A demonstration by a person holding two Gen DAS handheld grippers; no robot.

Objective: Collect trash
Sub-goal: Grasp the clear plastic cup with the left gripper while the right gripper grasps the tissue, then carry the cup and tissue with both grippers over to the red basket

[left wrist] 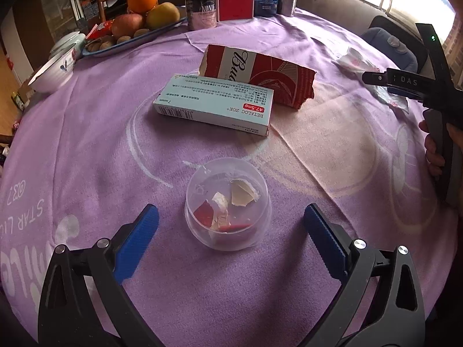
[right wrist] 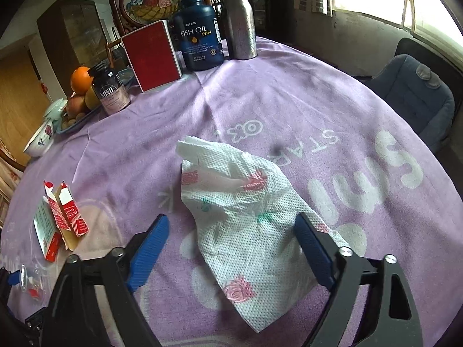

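A clear plastic cup with paper scraps inside stands on the purple tablecloth, between the blue fingers of my open left gripper. Behind it lie a white medicine box and a torn red carton. A crumpled rose-print paper towel lies between the fingers of my open right gripper, which touches nothing. In the left wrist view the right gripper hovers over the towel at the right edge. The box, carton and cup show at the right wrist view's left.
At the table's far side stand a fruit tray, a white bowl, a dark pill bottle, a red box, a fish oil bottle and a metal bottle. A blue chair stands beyond the table's right edge.
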